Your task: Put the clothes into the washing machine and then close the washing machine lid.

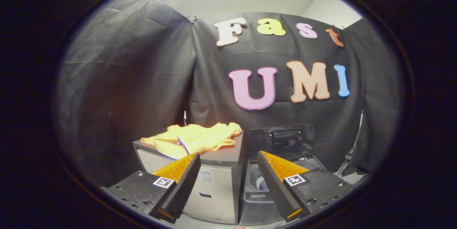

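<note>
The claw (228, 172) is released, its two fingers spread wide with nothing between them but open air. Just beyond the left finger (184, 182) stands a boxy cabinet (214, 189) with a dark top and pale front. On that top lies the shirt (194, 138), a crumpled yellow-orange garment with a thin dark trim, spread loosely and hanging a little over the near edge. Beside the cabinet, ahead of the right finger (275, 186), sits the washer (257, 186), lower than the cabinet, its round tub opening showing. Its lid (284, 140) stands raised upright at the back, against the black cloth wall (142, 79).
</note>
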